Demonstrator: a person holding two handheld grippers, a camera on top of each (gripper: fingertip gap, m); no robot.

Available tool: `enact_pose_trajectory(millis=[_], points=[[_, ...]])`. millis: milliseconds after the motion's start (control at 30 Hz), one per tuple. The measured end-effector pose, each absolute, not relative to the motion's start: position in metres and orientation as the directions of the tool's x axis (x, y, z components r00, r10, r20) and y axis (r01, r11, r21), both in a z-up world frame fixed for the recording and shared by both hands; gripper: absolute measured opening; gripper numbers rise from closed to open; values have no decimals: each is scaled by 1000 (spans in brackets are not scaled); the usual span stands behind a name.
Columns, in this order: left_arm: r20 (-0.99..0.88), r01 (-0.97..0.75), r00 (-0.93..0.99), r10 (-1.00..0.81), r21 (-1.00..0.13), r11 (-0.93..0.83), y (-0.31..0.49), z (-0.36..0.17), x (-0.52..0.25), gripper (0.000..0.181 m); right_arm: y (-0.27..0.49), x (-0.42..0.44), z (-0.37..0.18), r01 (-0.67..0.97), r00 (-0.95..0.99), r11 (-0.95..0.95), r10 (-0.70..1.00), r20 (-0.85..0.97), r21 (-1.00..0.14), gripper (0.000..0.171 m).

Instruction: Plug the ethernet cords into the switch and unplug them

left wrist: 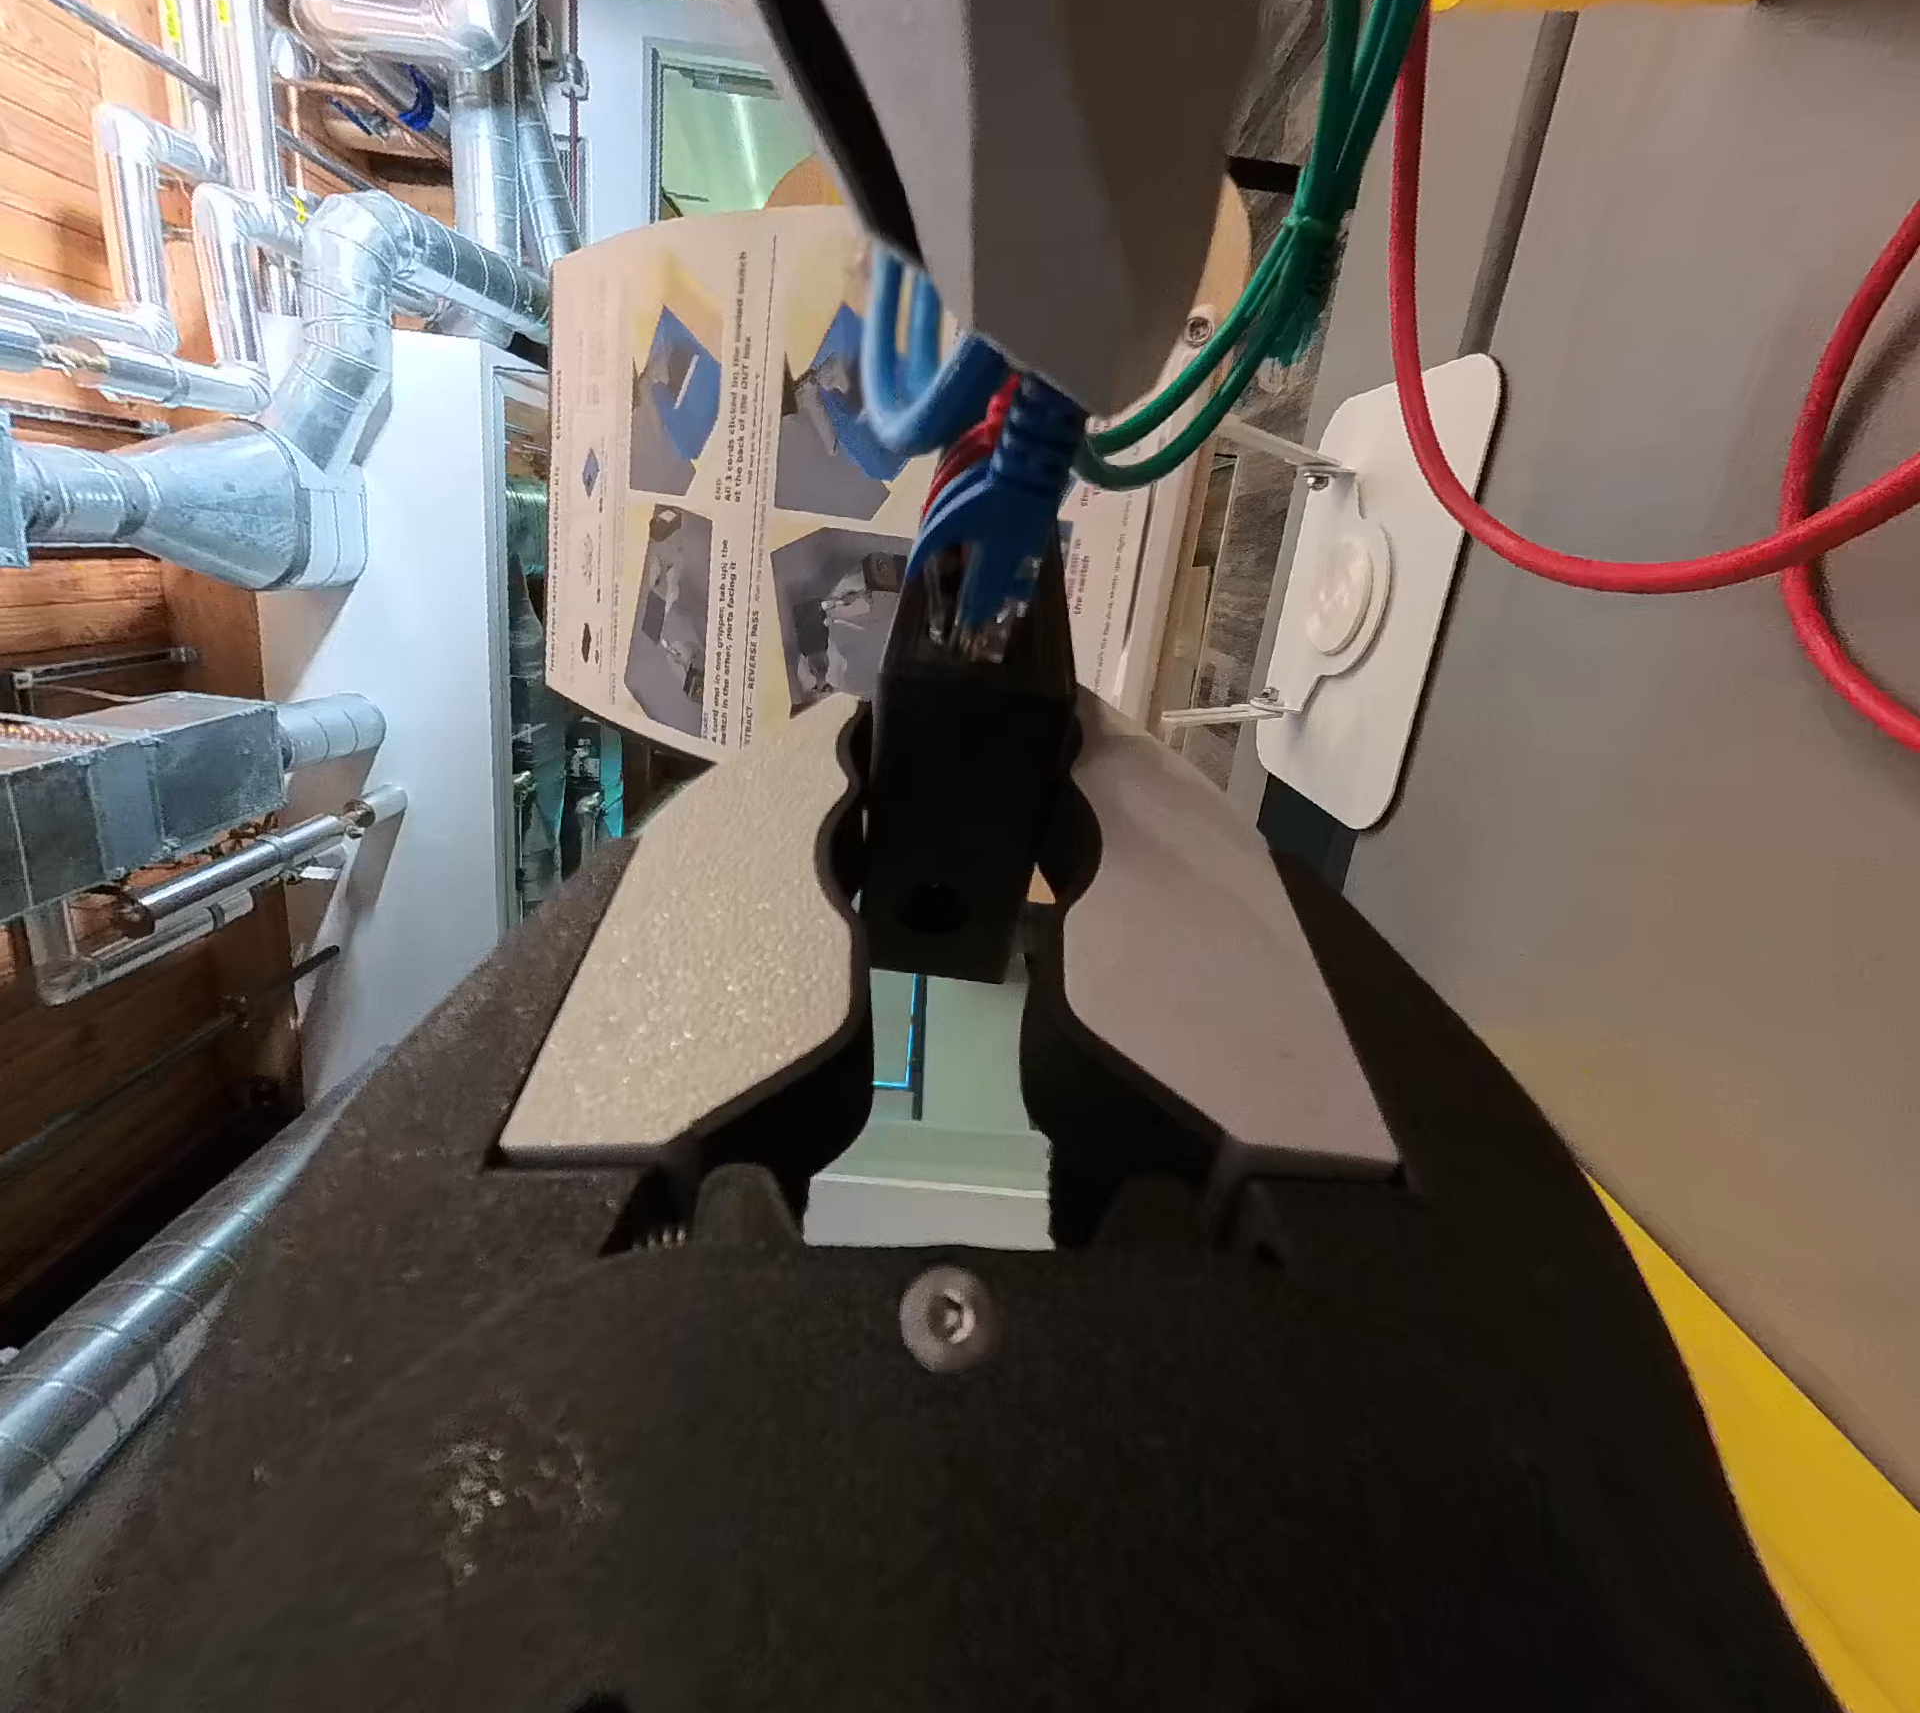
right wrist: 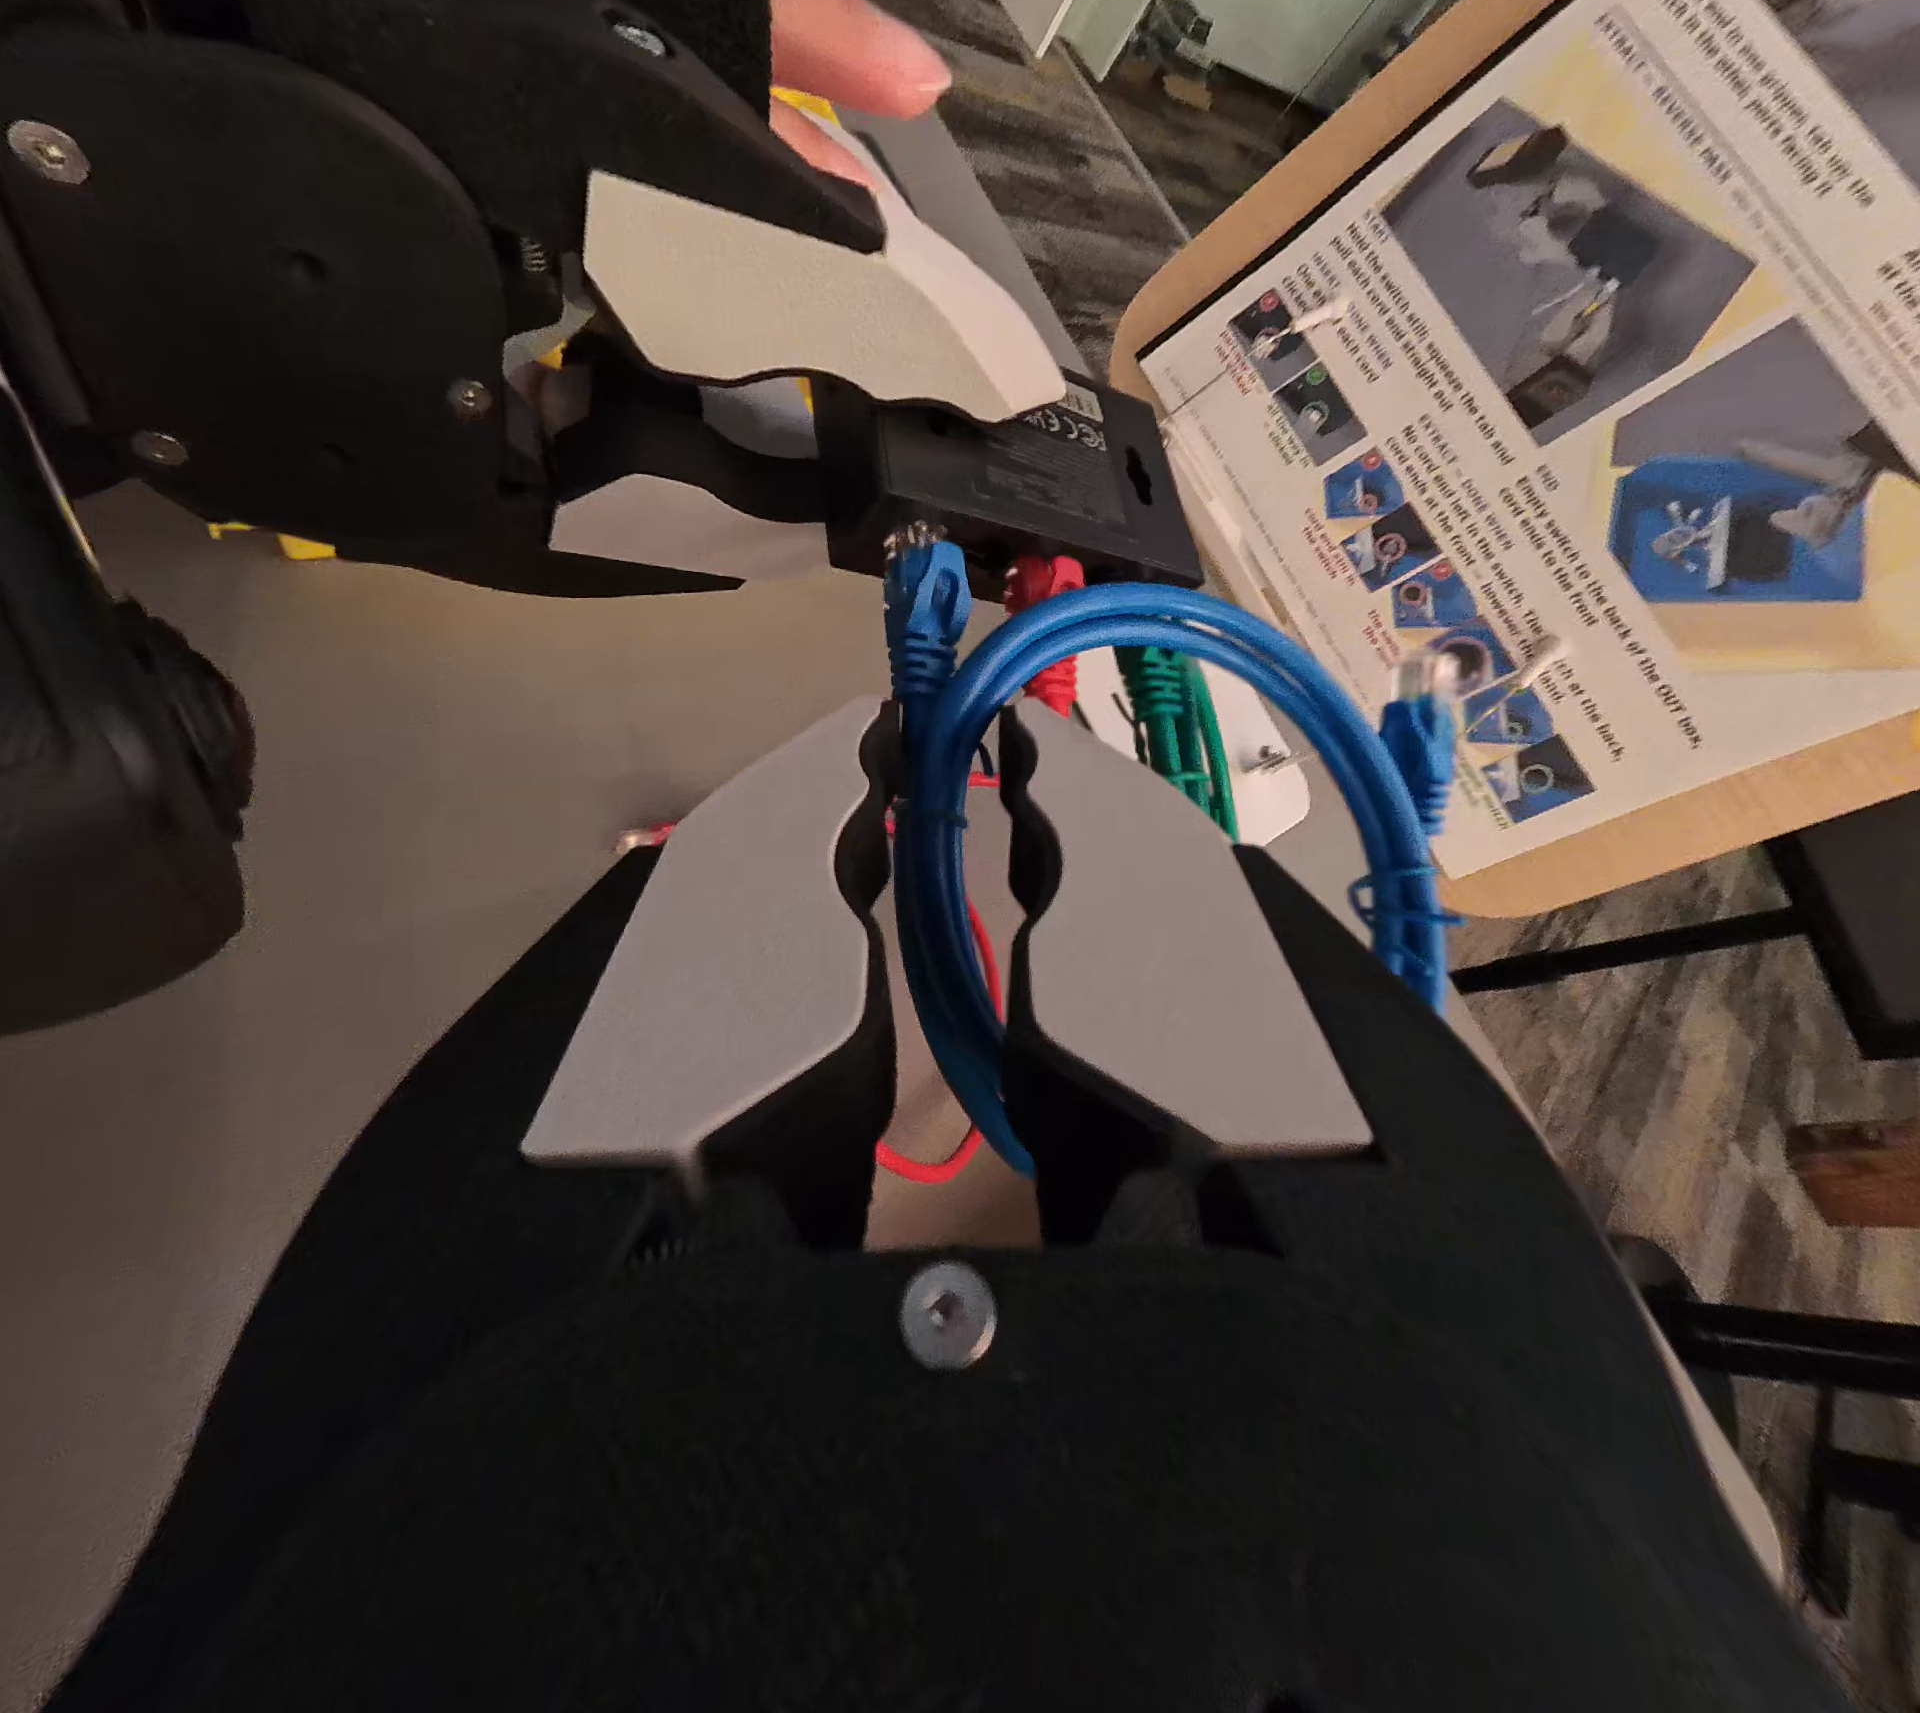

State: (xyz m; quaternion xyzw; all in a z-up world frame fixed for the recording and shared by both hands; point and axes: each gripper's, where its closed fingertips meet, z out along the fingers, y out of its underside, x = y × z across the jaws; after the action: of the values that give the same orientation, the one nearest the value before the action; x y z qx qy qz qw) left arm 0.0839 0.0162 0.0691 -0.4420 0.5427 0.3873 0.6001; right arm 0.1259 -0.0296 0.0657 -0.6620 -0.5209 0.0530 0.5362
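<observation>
Keep left gripper (left wrist: 966, 713) clenched steady on the switch (left wrist: 966, 832) at twelve o'clock, and with right gripper (right wrist: 945, 728) pinching the blue cord (right wrist: 920, 624) just below its plug, push straight toward twelve, square to the port beside the red plug (right wrist: 1044, 583).

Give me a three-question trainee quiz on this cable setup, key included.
1. True or false: the left tool grips the black switch.
2. Which cord runs between the right tool's fingers: A red, B blue, C green?
3. Fill in: the blue cord's loose plug hangs in front of the ____ sheet.

Key: 1 true; 2 B; 3 instruction.
</observation>
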Motion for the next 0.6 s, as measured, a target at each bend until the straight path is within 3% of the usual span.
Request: enact_pose_trajectory(millis=[433, 600], points=[[-982, -931, 187, -6, -179, 318, 15, 82, 75, 30, -44, 120, 88, 554, 418, 243, 746, 518, -796, 30], [-973, -925, 231, -3, -220, 309, 17, 88, 67, 30, -71, 111, 110, 414, 362, 328, 796, 485, -849, 22]])
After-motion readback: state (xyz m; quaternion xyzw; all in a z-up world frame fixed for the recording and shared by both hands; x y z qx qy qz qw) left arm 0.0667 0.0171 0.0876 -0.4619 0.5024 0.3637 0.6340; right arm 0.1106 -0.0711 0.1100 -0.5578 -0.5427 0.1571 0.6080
